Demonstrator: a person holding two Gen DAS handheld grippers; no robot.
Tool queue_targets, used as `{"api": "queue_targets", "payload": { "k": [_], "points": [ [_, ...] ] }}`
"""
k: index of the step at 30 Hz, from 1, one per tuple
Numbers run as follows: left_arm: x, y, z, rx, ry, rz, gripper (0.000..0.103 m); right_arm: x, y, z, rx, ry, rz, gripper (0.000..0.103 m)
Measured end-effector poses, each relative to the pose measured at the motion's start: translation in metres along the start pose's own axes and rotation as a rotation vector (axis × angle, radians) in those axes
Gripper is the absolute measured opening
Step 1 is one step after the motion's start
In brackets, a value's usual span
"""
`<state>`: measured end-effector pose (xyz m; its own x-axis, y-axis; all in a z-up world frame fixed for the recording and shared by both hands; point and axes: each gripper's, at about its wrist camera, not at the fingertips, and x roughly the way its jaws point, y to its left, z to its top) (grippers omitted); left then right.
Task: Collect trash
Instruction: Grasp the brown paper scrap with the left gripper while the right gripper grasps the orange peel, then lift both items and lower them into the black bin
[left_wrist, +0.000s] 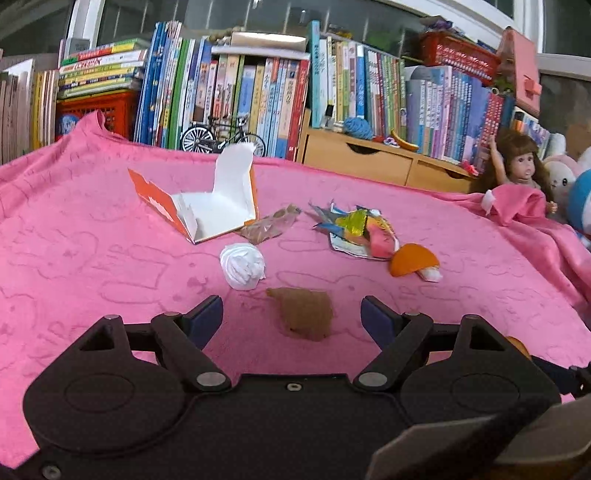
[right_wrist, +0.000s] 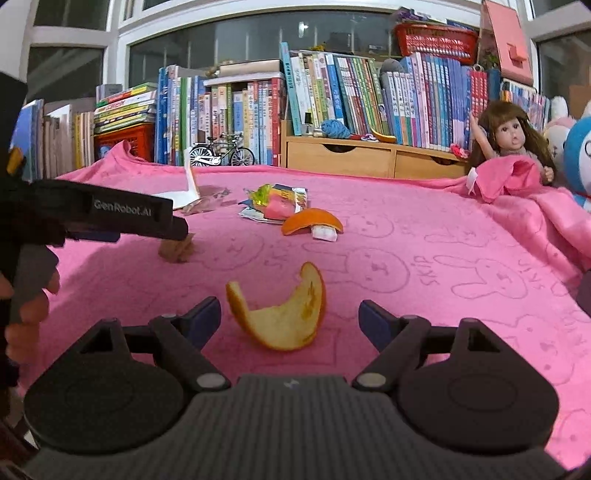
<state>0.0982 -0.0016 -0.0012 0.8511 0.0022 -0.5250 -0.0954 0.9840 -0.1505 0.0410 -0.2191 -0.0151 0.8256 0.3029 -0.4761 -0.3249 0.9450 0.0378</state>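
Observation:
Trash lies scattered on a pink blanket (left_wrist: 92, 258). My left gripper (left_wrist: 291, 314) is open, and a crumpled brown paper (left_wrist: 304, 317) lies on the blanket between its fingers, untouched. Beyond it are a white tissue ball (left_wrist: 242, 266), an open orange-and-white carton (left_wrist: 207, 206), a brown plastic wrapper (left_wrist: 269, 227), colourful wrappers (left_wrist: 364, 234) and an orange peel (left_wrist: 412, 260). My right gripper (right_wrist: 290, 314) is open too, with a curved orange peel (right_wrist: 284, 314) standing between its fingers, not pressed. The left gripper's body (right_wrist: 110, 218) shows at the left of the right wrist view, over the brown paper (right_wrist: 177, 251).
Rows of books (left_wrist: 258, 92), a wooden drawer unit (left_wrist: 369, 158) and a toy bicycle (left_wrist: 221, 136) line the back. A doll (right_wrist: 513, 144) and plush toys (right_wrist: 576, 155) sit at the right edge. A hand (right_wrist: 26, 306) holds the left gripper.

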Motion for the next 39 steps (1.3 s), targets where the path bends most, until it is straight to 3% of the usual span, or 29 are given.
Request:
{"api": "queue_targets", "payload": {
  "k": [5, 8, 10, 11, 12, 15, 17, 30, 39],
  "points": [
    [0.013, -0.002, -0.001, 0.01, 0.03, 0.004, 0.069, 0.006, 0.001, -0.001, -0.002, 0.003, 0.009, 0.089],
    [0.016, -0.005, -0.005, 0.029, 0.044, -0.005, 0.052, 0.008, 0.003, -0.002, -0.019, 0.006, 0.014, 0.089],
    [0.018, -0.007, -0.006, 0.043, 0.049, 0.009, 0.028, 0.009, 0.003, -0.003, -0.022, 0.011, 0.019, 0.087],
    [0.019, -0.007, -0.006, 0.045, 0.052, 0.006, 0.025, 0.008, 0.003, -0.003, -0.022, 0.009, 0.019, 0.08],
    [0.018, -0.008, -0.006, 0.049, 0.055, 0.0, 0.024, 0.007, 0.003, -0.003, -0.025, 0.009, 0.018, 0.077],
    [0.011, -0.011, -0.008, 0.077, 0.039, 0.002, 0.022, 0.002, 0.003, -0.003, -0.029, -0.003, 0.026, 0.053],
    [0.003, -0.013, -0.009, 0.102, 0.023, -0.002, 0.021, -0.003, 0.004, -0.002, -0.031, -0.013, 0.028, 0.047],
    [-0.082, -0.006, -0.024, 0.119, -0.028, -0.084, 0.021, -0.039, 0.008, -0.006, 0.005, -0.043, 0.064, 0.043],
    [-0.149, 0.001, -0.061, 0.091, -0.018, -0.133, 0.021, -0.078, 0.026, -0.023, 0.012, -0.039, 0.117, 0.042]
  ]
}}
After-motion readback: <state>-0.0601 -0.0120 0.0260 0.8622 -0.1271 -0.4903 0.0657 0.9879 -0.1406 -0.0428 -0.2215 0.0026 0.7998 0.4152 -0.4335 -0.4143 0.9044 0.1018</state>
